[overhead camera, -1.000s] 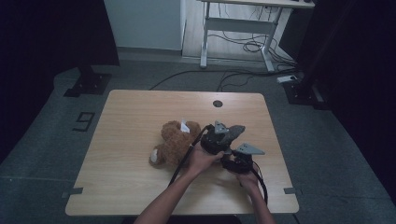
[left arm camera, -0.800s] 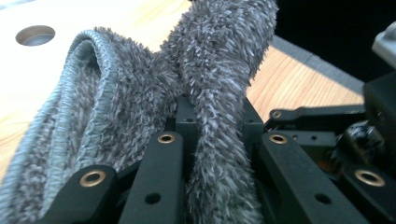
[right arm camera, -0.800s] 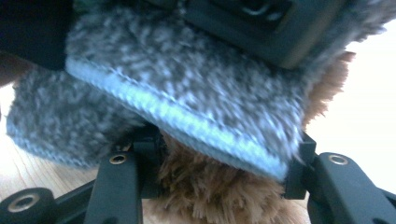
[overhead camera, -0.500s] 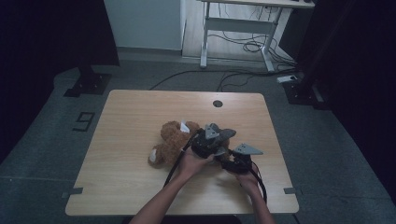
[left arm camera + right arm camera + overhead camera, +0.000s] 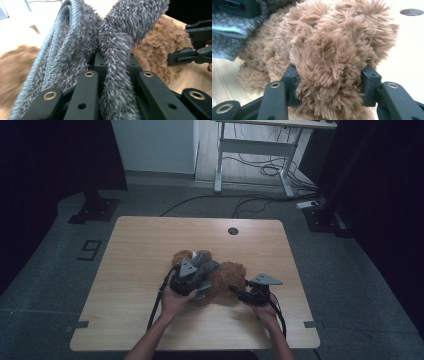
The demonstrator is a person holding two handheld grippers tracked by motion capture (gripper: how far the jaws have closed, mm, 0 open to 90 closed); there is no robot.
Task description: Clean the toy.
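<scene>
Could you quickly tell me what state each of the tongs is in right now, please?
Left tongs: shut on the grey fuzzy cloth.
Right tongs: shut on the brown plush toy.

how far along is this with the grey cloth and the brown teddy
Done: both grips are made. The right gripper is clamped on a furry part of the brown teddy, pinning it on the table. In hand: the left gripper pinches the grey fuzzy cloth, which lies over the teddy's middle. Left, probably: working the cloth into place and letting go.
</scene>
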